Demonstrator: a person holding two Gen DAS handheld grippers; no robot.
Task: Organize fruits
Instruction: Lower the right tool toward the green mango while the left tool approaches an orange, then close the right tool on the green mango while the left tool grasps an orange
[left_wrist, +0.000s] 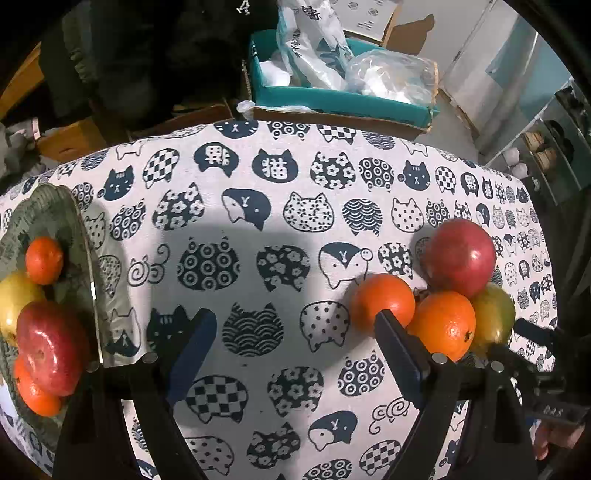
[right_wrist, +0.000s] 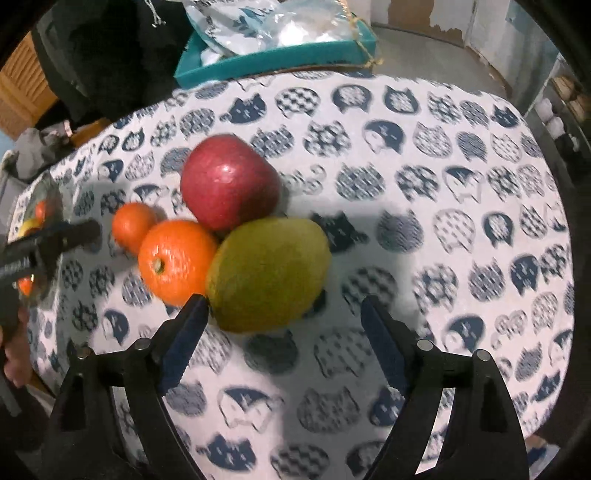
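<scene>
On the cat-print cloth lies a cluster of fruit: a red apple (left_wrist: 460, 256) (right_wrist: 229, 182), a small tangerine (left_wrist: 382, 303) (right_wrist: 133, 224), an orange (left_wrist: 445, 324) (right_wrist: 177, 264) and a green-yellow mango (left_wrist: 495, 315) (right_wrist: 267, 275). A glass plate (left_wrist: 86, 258) at the left holds a tangerine (left_wrist: 44, 260), a yellow fruit (left_wrist: 14, 299), a red apple (left_wrist: 50, 347) and an orange (left_wrist: 35, 397). My left gripper (left_wrist: 291, 334) is open and empty, its right finger just before the small tangerine. My right gripper (right_wrist: 284, 315) is open, with the mango just beyond its jaws.
A teal box (left_wrist: 332, 99) (right_wrist: 273, 59) with plastic bags stands beyond the table's far edge. Dark clothing (left_wrist: 147, 55) hangs at the back left. Shelves (left_wrist: 546, 155) stand at the right. The left gripper also shows in the right wrist view (right_wrist: 79, 232).
</scene>
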